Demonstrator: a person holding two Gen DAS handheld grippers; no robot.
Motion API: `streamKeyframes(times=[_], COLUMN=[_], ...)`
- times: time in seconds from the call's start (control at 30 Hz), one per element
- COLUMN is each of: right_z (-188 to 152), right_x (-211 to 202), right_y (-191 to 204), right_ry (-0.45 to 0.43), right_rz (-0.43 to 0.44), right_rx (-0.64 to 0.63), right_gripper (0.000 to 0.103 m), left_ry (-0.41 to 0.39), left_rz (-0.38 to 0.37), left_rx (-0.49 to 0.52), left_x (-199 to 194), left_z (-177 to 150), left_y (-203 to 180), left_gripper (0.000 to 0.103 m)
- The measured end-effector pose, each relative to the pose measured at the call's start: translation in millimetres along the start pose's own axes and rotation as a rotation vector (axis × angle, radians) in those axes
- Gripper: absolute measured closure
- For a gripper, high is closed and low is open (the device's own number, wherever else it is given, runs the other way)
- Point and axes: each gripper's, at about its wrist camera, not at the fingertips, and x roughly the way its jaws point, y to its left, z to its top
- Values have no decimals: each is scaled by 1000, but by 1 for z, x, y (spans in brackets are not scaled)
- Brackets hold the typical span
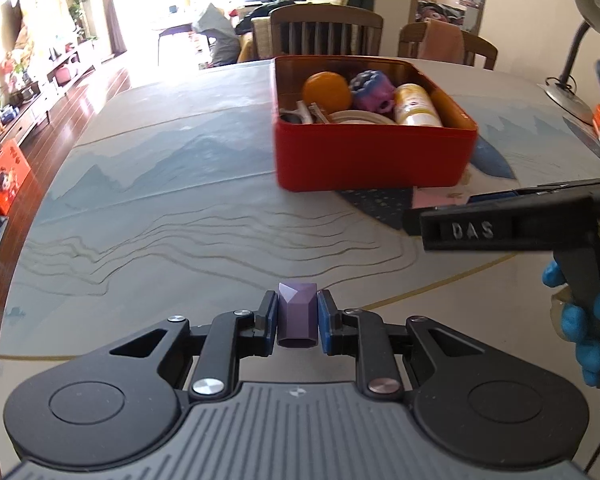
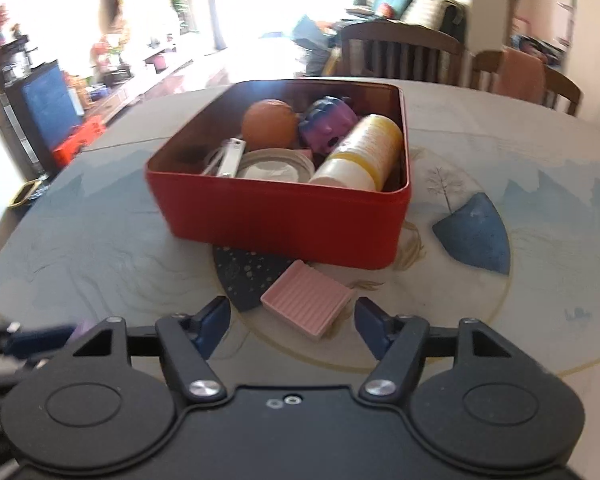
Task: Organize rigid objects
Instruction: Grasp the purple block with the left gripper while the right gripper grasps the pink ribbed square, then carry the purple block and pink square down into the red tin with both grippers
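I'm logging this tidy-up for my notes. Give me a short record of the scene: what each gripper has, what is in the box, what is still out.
left gripper: shut on a small purple faceted block
right gripper: open, nothing held
red box: on the table, lid off
in the box: orange ball, purple toy, yellow-and-white bottle lying down, round lid, metal clip
still out: pink ribbed block on the table, between box and right gripper
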Motion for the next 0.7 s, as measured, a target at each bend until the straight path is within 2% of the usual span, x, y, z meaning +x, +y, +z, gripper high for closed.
streamKeyframes(times=[0.13,0.2,0.37,0.47,0.7], right_z=[7,11,10,9,4], right_x=[7,10,16,16,9], right_y=[1,3,14,15,8], right_ry=[6,15,27,25,34], right_rz=[-35,-55,-132,-156,-129], right_rx=[107,126,103,82,63], right_gripper=[35,39,45,53,59], left_ry=[2,5,6,6,17], left_rz=[8,10,12,9,0], left_rx=[-25,-31,-39,-39,-47], left_x=[-1,-1,-1,-1,0], left_z=[-3,-4,-6,-7,-5], left_y=[9,11,16,16,15], left_gripper=[83,83,83,83,83])
